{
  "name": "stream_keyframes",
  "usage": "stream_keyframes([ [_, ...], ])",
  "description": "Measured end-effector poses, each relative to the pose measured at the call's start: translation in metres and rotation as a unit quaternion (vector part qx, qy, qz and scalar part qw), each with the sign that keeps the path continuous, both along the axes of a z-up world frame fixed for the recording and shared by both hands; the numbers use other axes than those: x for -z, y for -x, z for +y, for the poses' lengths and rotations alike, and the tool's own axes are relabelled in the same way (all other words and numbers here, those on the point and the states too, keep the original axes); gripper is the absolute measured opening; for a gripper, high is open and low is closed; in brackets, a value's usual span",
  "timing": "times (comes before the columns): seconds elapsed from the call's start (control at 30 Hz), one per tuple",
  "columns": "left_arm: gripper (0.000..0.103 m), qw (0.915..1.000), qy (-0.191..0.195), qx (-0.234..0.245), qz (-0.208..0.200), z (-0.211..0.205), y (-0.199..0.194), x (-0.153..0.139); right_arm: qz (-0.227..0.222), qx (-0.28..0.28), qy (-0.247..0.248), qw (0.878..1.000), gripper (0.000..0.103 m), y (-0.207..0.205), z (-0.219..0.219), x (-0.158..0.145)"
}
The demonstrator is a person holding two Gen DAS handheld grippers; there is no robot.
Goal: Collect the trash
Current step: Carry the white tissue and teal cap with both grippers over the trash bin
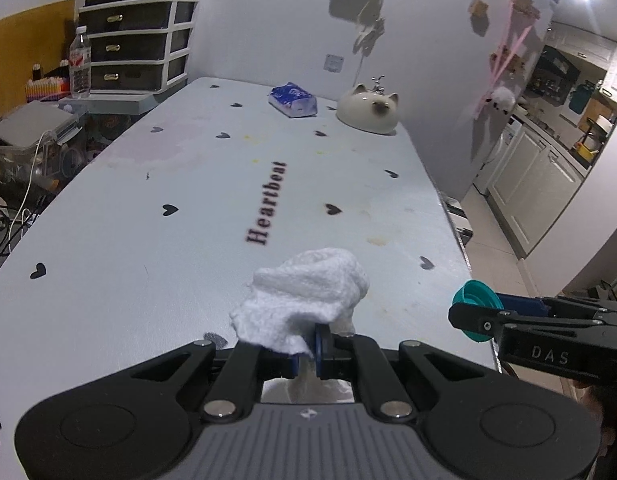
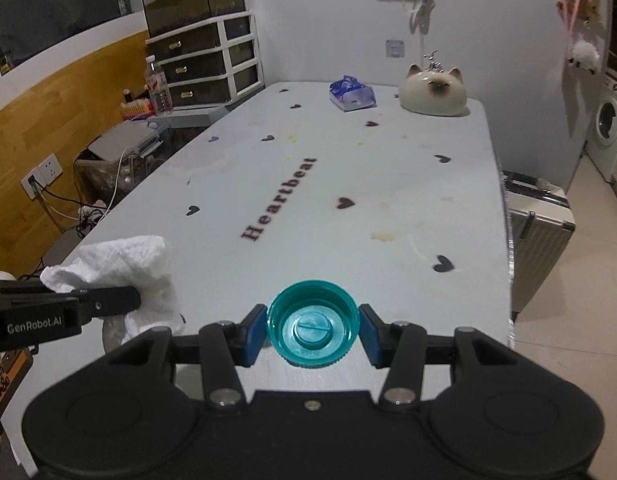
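Note:
My left gripper [image 1: 306,354] is shut on a crumpled white paper towel [image 1: 308,292], which bunches up above the blue pads over the near end of the pale blue table [image 1: 148,200]. My right gripper [image 2: 313,330] is shut on a teal bottle cap [image 2: 311,326], held open side up between its blue pads. In the left wrist view the cap [image 1: 474,304] shows edge-on at the right, in the right gripper [image 1: 484,320]. In the right wrist view the towel [image 2: 124,272] and the left gripper [image 2: 120,304] sit at the left.
A blue tissue pack [image 1: 293,99] and a cat-shaped ceramic dish [image 1: 367,109] stand at the table's far end. Drawers [image 2: 212,64], a water bottle [image 2: 159,87] and cables lie to the left. A suitcase [image 2: 536,236] stands on the floor off the right edge.

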State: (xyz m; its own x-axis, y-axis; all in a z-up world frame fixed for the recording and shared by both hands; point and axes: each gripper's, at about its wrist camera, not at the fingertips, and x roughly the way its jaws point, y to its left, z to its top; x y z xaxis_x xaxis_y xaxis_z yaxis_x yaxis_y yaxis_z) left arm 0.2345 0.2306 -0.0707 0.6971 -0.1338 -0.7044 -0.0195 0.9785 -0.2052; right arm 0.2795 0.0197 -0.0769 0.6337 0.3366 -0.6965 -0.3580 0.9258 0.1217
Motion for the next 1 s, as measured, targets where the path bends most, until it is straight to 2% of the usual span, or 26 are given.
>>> stream_keyframes([
  [0.5, 0.007, 0.9996, -0.015, 0.016, -0.018, -0.058, 0.05, -0.018, -0.022, 0.028, -0.01, 0.999, 0.05, 0.054, -0.062, -0.018],
  [0.73, 0.007, 0.9992, -0.026, 0.016, -0.025, -0.105, 0.049, -0.025, -0.027, 0.031, -0.015, 0.999, 0.05, 0.058, -0.108, -0.017],
  [1.0, 0.008, 0.9994, -0.029, 0.009, -0.019, -0.177, 0.035, -0.024, -0.029, 0.031, -0.016, 0.999, 0.05, 0.042, -0.184, -0.02],
])
